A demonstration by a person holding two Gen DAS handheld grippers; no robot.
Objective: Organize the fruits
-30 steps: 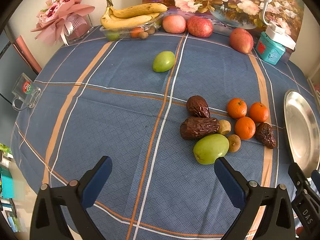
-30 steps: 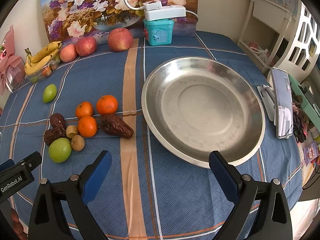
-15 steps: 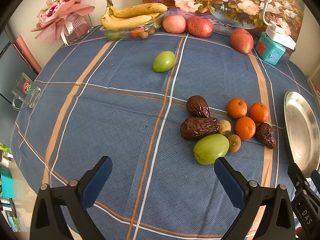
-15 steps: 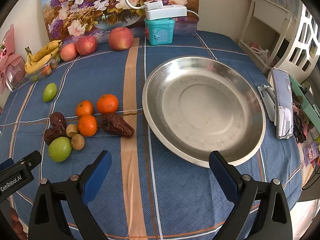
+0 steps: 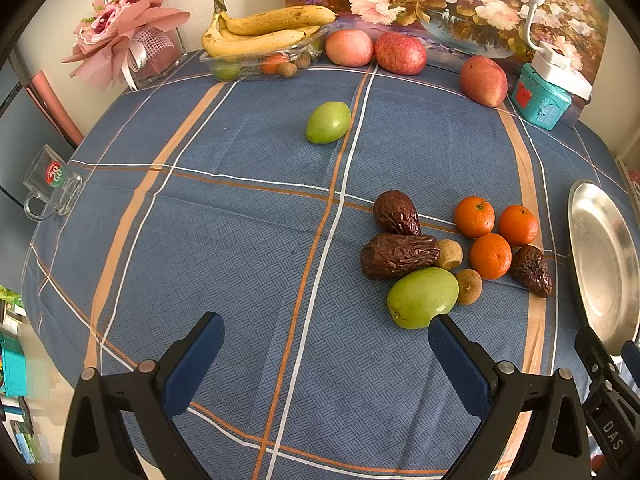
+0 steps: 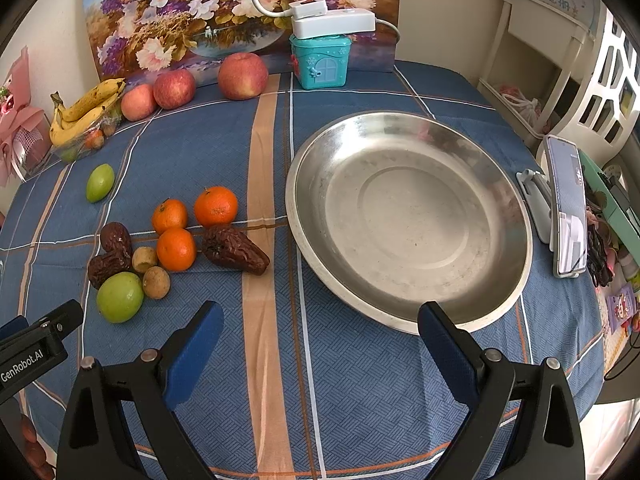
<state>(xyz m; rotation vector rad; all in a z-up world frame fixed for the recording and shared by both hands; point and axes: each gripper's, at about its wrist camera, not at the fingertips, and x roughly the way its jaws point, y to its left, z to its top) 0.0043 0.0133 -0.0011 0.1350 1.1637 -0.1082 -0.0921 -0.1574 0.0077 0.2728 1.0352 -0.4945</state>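
A cluster of fruit lies on the blue checked tablecloth: three oranges [image 5: 490, 255], three dark dates [image 5: 400, 255], two small brown longans [image 5: 449, 254] and a green fruit [image 5: 423, 297]. The cluster also shows in the right wrist view, left of centre, around an orange [image 6: 176, 249]. A large empty steel plate [image 6: 408, 216] lies to its right; its rim shows in the left wrist view [image 5: 600, 256]. My left gripper [image 5: 326, 346] is open and empty, just in front of the green fruit. My right gripper [image 6: 320, 338] is open and empty at the plate's near edge.
A second green fruit [image 5: 328, 122] lies alone farther back. Bananas in a clear tray [image 5: 260, 46], three apples [image 5: 400, 53], a teal box [image 6: 320, 62] and a painting stand at the back. A glass mug [image 5: 52, 186] sits at the left edge, a phone stand [image 6: 564, 208] at the right.
Both grippers have drifted very slightly; the scene and the fruit are unchanged and both stay open.
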